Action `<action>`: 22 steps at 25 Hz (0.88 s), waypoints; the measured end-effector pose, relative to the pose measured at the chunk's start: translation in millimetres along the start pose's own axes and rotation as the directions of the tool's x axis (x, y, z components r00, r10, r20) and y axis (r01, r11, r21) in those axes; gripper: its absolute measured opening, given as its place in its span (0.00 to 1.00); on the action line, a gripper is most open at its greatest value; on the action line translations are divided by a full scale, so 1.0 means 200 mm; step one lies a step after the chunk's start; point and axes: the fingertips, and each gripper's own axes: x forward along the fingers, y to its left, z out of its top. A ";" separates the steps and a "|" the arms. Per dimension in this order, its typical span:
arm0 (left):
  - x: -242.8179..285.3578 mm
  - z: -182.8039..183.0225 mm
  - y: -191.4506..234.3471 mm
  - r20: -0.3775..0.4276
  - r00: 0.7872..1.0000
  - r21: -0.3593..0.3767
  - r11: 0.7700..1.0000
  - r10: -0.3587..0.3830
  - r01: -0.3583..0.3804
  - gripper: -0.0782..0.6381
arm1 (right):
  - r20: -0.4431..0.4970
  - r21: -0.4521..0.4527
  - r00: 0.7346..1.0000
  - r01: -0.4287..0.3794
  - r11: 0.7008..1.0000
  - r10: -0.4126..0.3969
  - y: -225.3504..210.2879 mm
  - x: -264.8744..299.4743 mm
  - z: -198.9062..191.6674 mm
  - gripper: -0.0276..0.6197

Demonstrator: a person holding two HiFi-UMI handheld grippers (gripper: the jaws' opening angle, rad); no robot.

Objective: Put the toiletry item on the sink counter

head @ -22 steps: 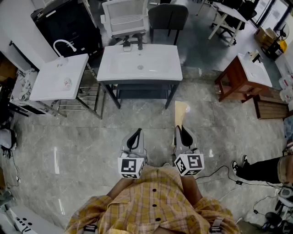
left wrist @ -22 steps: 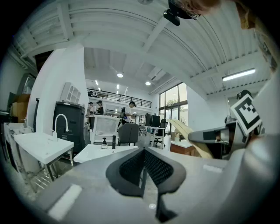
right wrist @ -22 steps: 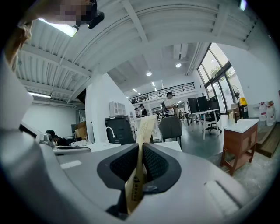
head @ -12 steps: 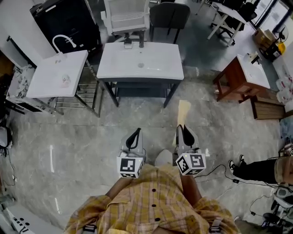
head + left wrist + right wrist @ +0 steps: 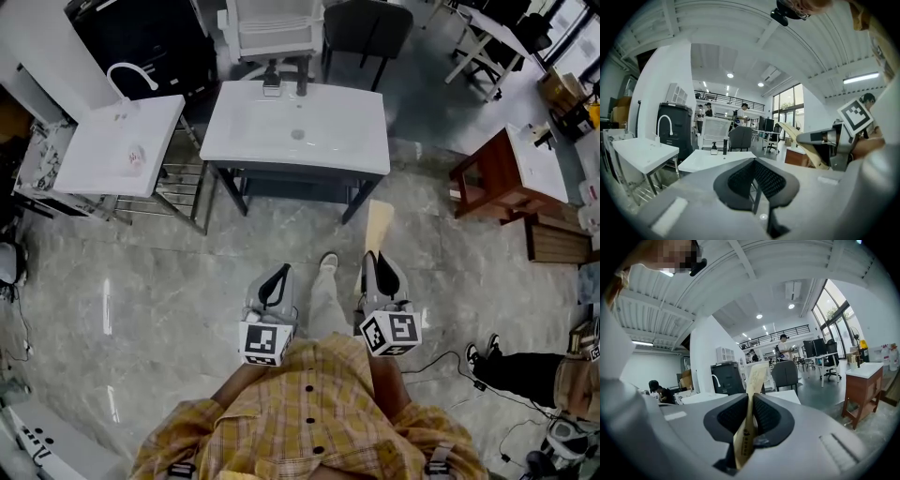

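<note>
My right gripper [image 5: 371,260] is shut on a flat tan paper packet [image 5: 378,229], the toiletry item, which sticks out forward past the jaws. In the right gripper view the packet [image 5: 751,413] stands upright between the two black pads. My left gripper [image 5: 278,277] hangs beside it at the same height, shut with nothing between its pads [image 5: 757,180]. The white sink counter [image 5: 249,131] with its basin, dark faucet [image 5: 302,78] and soap bottle stands ahead across the grey floor. Both grippers are well short of it.
A second white sink [image 5: 103,159] with a curved faucet stands at left on a metal frame. A wooden vanity [image 5: 506,173] is at right. Chairs [image 5: 270,28] stand behind the counter. My shoe [image 5: 327,262] shows between the grippers. A seated person's leg [image 5: 525,368] and cables lie at lower right.
I have walked forward: the sink counter has come closer and lower in the head view. A foot has stepped out between the grippers. Both grippers keep their pose; the packet stays held.
</note>
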 end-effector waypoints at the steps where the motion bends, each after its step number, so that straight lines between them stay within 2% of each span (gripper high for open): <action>1: 0.05 0.00 0.01 -0.007 1.000 0.014 1.000 0.001 -0.001 0.11 | 0.004 0.006 1.000 -0.005 1.000 0.005 -0.03 0.07 0.01 0.11; 7: 0.45 0.13 0.14 -0.007 0.999 0.049 0.998 0.035 -0.034 0.11 | 0.033 0.028 0.998 -0.046 0.999 0.045 -0.24 0.52 0.16 0.11; 10: 0.68 0.22 0.19 -0.003 0.998 0.028 0.998 0.055 -0.055 0.11 | 0.017 0.041 0.999 -0.052 0.998 0.051 -0.36 0.71 0.21 0.11; 15: 1.03 0.35 0.18 0.001 0.999 0.029 0.998 0.054 -0.054 0.11 | 0.001 0.052 0.997 -0.080 0.995 0.080 -0.55 0.94 0.29 0.11; 22: 1.40 0.40 0.19 -0.018 0.996 0.029 0.996 0.087 -0.086 0.11 | -0.009 0.055 0.993 -0.121 0.991 0.122 -0.81 1.23 0.38 0.11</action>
